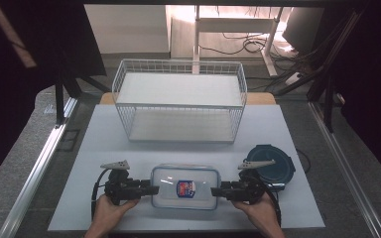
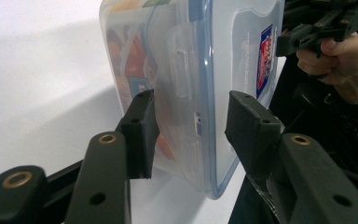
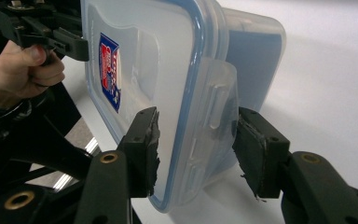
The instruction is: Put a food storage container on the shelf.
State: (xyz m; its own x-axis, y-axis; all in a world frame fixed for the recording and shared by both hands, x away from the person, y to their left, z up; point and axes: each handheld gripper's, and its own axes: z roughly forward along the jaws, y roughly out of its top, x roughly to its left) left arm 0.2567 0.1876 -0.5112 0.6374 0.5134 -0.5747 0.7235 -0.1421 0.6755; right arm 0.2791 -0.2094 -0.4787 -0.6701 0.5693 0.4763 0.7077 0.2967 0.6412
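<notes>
A clear lidded plastic box (image 1: 184,187) with a blue seal and a red-and-blue label lies near the table's front edge. My left gripper (image 1: 151,190) is at its left end and my right gripper (image 1: 214,191) at its right end, both level with the lid's rim. In the left gripper view the open gripper (image 2: 191,126) straddles the box's (image 2: 186,70) end latch, with a gap on the lid side. In the right gripper view the open gripper (image 3: 193,140) straddles the other latch flap (image 3: 216,107), and its jaws stand close to it.
A white wire basket (image 1: 179,63) stands at the back middle of the white table (image 1: 104,139). A round dark blue container (image 1: 273,163) sits just behind my right gripper. Metal rails run along both table sides, and cables lie on the floor beyond.
</notes>
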